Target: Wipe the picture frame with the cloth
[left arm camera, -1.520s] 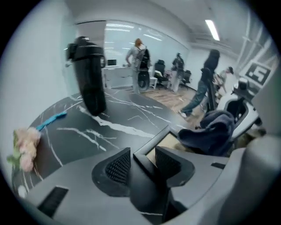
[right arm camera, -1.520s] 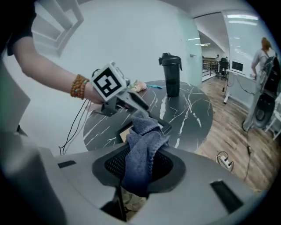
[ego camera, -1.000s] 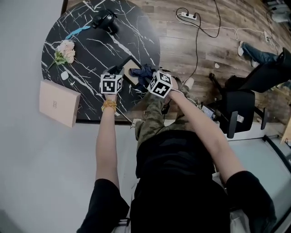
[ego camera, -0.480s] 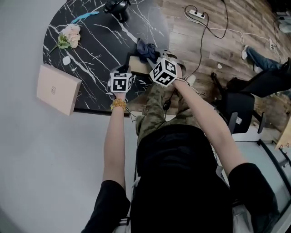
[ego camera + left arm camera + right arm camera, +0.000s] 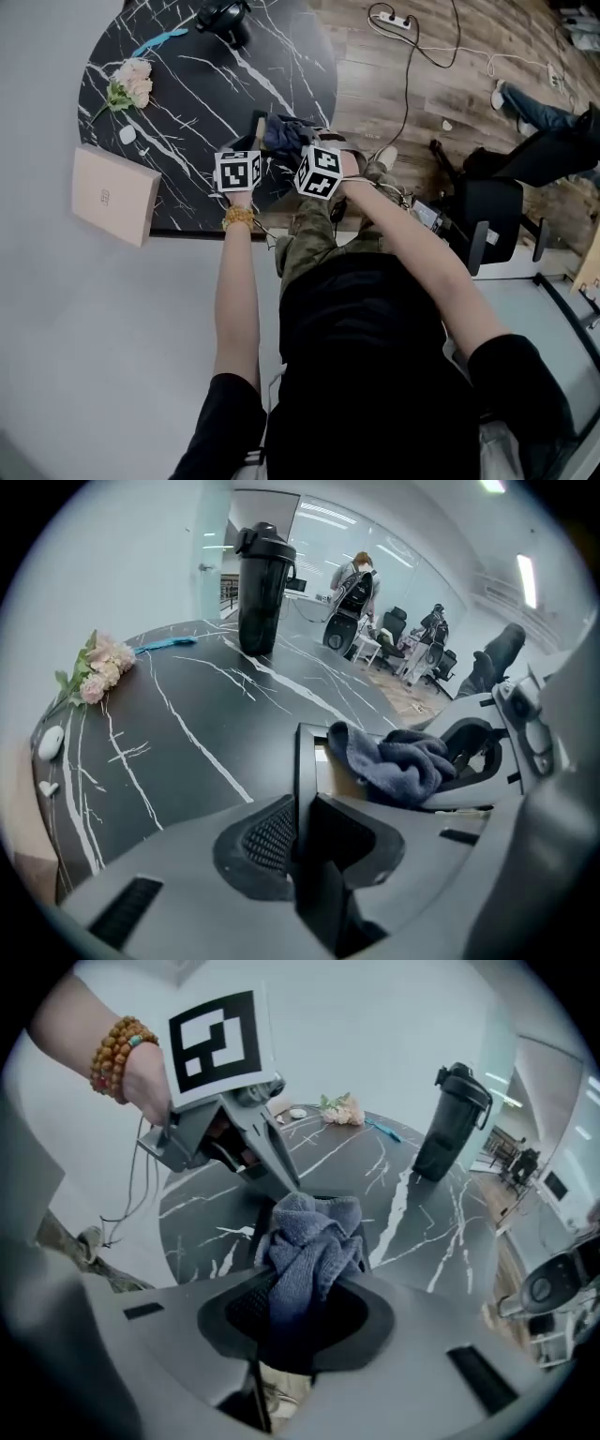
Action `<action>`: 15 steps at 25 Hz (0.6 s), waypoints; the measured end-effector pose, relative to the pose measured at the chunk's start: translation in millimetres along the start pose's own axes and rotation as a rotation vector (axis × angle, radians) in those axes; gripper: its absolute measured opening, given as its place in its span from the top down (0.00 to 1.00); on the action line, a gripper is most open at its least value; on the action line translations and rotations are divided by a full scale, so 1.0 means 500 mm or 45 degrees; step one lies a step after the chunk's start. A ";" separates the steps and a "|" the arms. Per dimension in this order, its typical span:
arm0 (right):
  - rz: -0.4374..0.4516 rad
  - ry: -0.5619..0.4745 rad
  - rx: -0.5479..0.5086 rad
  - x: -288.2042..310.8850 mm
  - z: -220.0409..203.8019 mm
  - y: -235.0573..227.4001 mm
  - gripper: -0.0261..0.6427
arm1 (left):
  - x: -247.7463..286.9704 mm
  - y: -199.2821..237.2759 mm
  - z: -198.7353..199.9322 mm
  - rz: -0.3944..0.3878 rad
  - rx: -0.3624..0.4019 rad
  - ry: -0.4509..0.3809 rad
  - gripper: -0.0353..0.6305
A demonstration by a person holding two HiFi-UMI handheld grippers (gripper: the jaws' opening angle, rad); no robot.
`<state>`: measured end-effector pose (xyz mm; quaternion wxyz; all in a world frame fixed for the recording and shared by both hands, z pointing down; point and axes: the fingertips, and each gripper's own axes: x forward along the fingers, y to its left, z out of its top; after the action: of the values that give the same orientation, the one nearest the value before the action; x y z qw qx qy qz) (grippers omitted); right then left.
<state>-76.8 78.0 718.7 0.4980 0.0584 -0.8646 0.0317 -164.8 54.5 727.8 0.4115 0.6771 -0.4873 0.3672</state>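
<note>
The left gripper (image 5: 302,841) is clamped on the edge of the black-bordered rectangular picture frame (image 5: 303,761). Its jaws have just been closing, and the border is pressed between the pads. The frame is held on edge at the near side of the round black table with white marble veins (image 5: 187,94). The right gripper (image 5: 298,1326) is closed on the crumpled blue-grey cloth (image 5: 309,1251), which is bunched against the frame's pale face just beside the left gripper. Black-and-white square markers are carried on both gripper cubes. A string of orange beads (image 5: 117,1049) is worn on the left wrist.

Farther off, at the table's left edge, a flat pink box (image 5: 111,195) is laid closed; its small mark is too small to be read. Beyond it a sprig of pink flowers (image 5: 98,667) and a light blue stick (image 5: 164,645) are laid on the tabletop. At the far side a tall black lidded bottle (image 5: 262,592) is stood upright, its contents hidden. A white power strip (image 5: 394,19) on the wooden floor is shown by the head view alone.
</note>
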 end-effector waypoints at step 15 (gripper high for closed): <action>-0.156 0.039 -0.007 0.001 -0.011 -0.026 0.83 | 0.000 0.017 -0.010 -0.005 -0.024 0.067 0.84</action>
<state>-70.6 65.8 722.0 0.5125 0.1092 -0.8517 -0.0005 -173.3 57.5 731.3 0.4312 0.6643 -0.4782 0.3795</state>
